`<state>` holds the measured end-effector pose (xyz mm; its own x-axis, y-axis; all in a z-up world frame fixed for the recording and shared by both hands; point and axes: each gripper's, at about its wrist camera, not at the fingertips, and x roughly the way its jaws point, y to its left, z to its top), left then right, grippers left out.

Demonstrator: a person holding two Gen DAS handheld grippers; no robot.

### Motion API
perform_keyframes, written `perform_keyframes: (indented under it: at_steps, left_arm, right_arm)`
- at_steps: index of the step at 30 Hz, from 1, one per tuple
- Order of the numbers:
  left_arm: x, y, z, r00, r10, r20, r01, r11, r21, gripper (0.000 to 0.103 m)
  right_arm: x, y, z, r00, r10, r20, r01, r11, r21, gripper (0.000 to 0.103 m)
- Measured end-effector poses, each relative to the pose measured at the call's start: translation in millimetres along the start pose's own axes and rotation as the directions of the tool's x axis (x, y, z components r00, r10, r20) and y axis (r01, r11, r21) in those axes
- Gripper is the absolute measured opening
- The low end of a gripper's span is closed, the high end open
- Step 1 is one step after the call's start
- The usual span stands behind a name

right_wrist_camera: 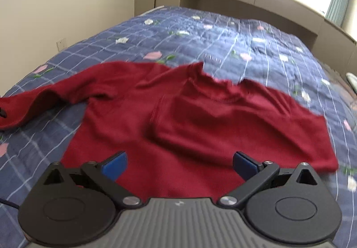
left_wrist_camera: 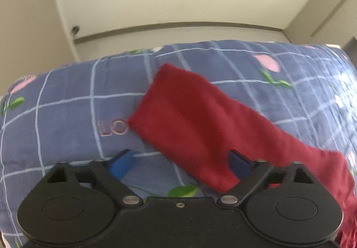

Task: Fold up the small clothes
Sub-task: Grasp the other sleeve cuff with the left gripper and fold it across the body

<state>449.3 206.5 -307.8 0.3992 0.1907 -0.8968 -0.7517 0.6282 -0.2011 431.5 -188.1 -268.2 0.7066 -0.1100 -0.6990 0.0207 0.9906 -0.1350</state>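
Sweater (right_wrist_camera: 189, 118) lies spread on the bed (right_wrist_camera: 256, 42), one sleeve (left_wrist_camera: 189, 118) stretched out beneath the left gripper (left_wrist_camera: 180, 162); both it and the right gripper (right_wrist_camera: 179, 164) hover with fingers released, empty. Pinching the cuff edge cleanly should help fold it inward

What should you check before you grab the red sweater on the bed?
1. Left gripper open, blue pads apart: ok.
2. Right gripper open, nothing pinched: ok.
3. Dark red knit sweater lying spread on the blue checked flower quilt: ok, though the body has some wrinkles.
4. Long red sleeve stretched out flat, cuff end free: ok.
5. Sleeve lined up between the left pads: not ok, only its edge lies near one pad.
6. Whether either gripper is touching the cloth: cannot tell, the pictures are blurred.
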Motion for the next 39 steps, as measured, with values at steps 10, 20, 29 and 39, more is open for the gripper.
perform_keyframes:
  at_steps: [10, 20, 29, 39]
  left_arm:
    - [-5, 8, 17, 0.997, -0.014, 0.079, 0.019, 0.998, -0.060, 0.005]
    - [-65, -21, 53, 0.924, -0.218, 0.315, 0.193, 0.975, 0.106, 0.004]
    - [-144, -116, 98, 0.745, -0.514, 0.424, 0.376, 0.850, 0.370, 0.004]
    - [-201, -231, -9, 0.598, -0.783, 0.173, 0.550, 0.557, 0.622, 0.004]
  right_arm:
    - [-9, 15, -20, 0.998, 0.018, -0.053, -0.016, 0.999, 0.048, 0.103]
    - [-24, 7, -21, 0.999, 0.029, -0.021, -0.027, 0.994, 0.103, 0.103]
    - [-42, -24, -16, 1.000, 0.005, 0.025, -0.009, 0.986, 0.168, 0.103]
    - [-57, -99, -21, 0.991, -0.115, 0.074, 0.096, 0.971, 0.217, 0.103]
